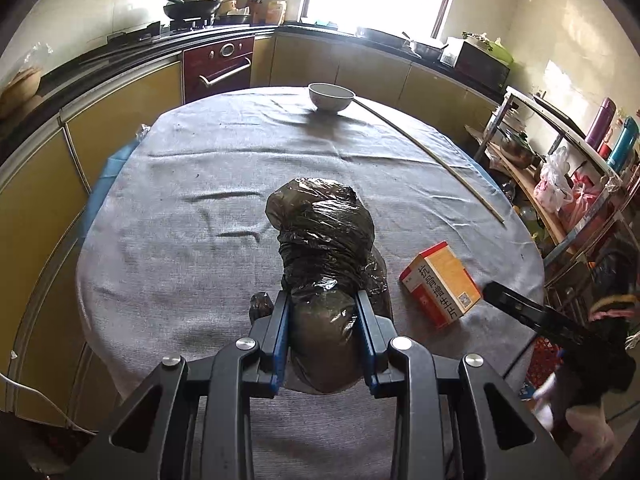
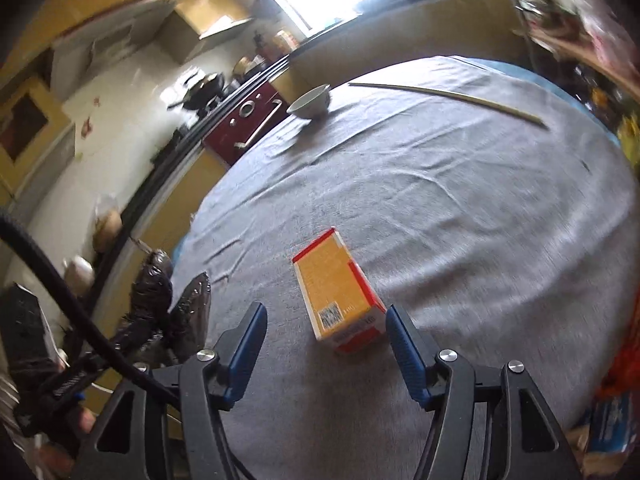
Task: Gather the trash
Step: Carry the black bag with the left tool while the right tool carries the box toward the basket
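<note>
The right claw [image 2: 326, 344] stands spread and empty. The orange carton [image 2: 338, 300] lies on the desk [image 2: 460, 220] at its 12 o'clock, long axis running 11 to 5. The left claw [image 1: 322, 320] pinches the black trash bag [image 1: 324, 232].

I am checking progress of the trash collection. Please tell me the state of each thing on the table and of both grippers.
Bag: crumpled, bunched, gripped by the left gripper.
Left gripper: shut on the bag.
Box: closed, lying flat on the cloth, not held.
Right gripper: open, jaws either side of the box's near end, pads not pressing.
Bowl: upright; contents cannot be seen.
Stick: lying flat near the far edge.
Cloth: spread, wrinkled.
</note>
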{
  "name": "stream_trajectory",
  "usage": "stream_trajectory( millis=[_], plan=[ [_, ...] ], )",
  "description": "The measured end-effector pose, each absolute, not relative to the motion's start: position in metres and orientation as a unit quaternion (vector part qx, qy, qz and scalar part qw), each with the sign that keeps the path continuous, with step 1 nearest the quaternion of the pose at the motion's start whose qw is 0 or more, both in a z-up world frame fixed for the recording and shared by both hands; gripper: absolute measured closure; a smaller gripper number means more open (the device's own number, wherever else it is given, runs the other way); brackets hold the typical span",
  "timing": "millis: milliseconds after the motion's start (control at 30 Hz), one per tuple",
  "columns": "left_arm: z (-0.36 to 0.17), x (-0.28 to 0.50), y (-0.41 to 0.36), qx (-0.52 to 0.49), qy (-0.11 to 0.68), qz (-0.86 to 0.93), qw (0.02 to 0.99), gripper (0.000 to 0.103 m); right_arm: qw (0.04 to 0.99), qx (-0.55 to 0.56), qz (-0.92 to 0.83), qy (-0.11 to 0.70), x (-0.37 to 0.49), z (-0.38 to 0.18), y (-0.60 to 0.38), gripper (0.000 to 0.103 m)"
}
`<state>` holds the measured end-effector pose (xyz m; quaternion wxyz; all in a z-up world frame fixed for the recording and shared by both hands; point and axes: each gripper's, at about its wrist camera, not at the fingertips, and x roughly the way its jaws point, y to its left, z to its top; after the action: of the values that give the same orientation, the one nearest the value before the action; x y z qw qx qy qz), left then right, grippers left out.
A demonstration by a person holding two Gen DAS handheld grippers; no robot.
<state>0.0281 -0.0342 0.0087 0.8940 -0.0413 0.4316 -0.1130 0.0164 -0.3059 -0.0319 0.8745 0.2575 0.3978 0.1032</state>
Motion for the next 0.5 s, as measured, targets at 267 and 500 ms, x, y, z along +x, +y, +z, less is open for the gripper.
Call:
stream_trajectory(
  millis=[267, 500],
  plan=[
    [0.002, 0.038, -0.031, -0.042, 0.441, -0.116, 0.889, 0.071, 0.895, 0.159, 0.096, 0.406, 0.05, -0.037, -0.274, 0.033],
    [0.0, 0.041, -0.033, -0.043, 0.443, -0.115, 0.888, 0.071, 0.894, 0.156, 0.087, 0.412, 0.059, -0.039, -0.289, 0.033]
  ],
)
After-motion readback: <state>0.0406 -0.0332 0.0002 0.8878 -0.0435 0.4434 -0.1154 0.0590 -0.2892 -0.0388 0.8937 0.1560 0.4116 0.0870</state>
